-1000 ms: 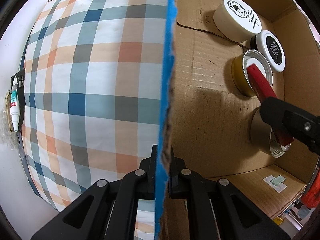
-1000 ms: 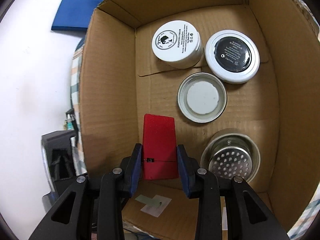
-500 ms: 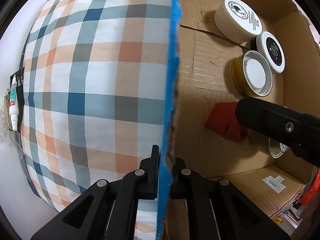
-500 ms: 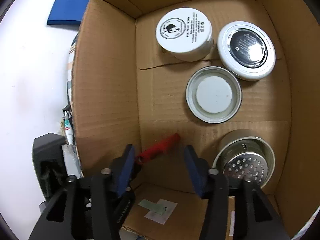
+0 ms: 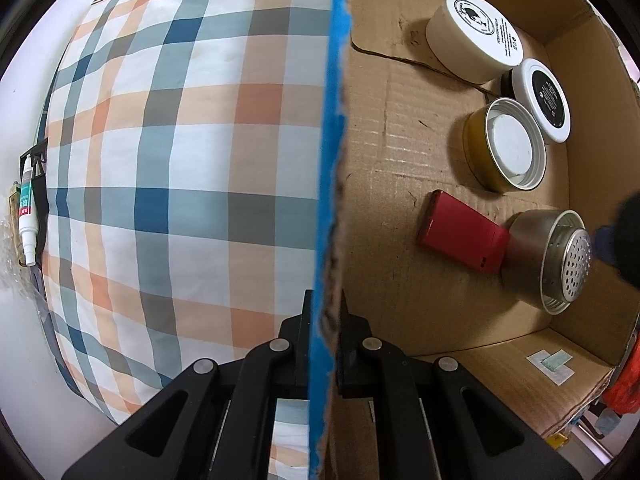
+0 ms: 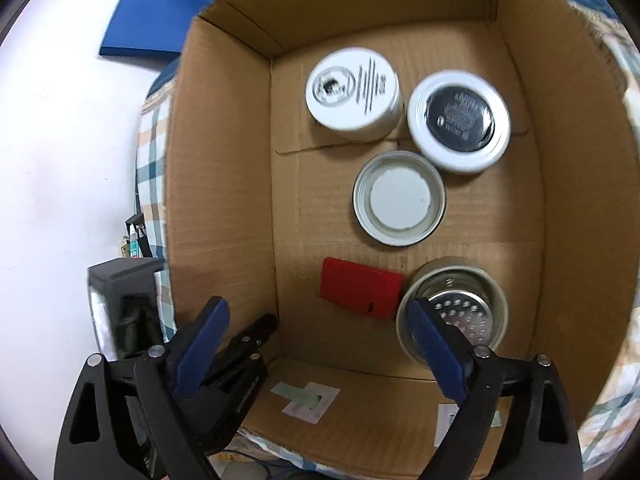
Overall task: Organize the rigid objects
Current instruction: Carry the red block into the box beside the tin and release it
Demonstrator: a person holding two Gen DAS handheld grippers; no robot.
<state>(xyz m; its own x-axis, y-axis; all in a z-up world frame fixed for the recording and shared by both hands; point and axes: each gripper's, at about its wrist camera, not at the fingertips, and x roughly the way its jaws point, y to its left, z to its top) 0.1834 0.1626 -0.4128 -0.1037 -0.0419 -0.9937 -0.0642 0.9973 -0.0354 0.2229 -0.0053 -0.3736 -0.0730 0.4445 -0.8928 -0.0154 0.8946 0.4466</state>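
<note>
Right claw (image 6: pixel 316 344) open; red case (image 6: pixel 362 293) in box (image 6: pixel 224 200).

Beside me a checked cloth (image 5: pixel 180 168) in blue, orange and white spreads out. At its far left edge I see a small white tube (image 5: pixel 27 216) with a green label. Beyond its top edge a flat blue sheet (image 6: pixel 156 16) lies on the white worktop (image 6: pixel 60 140).
</note>
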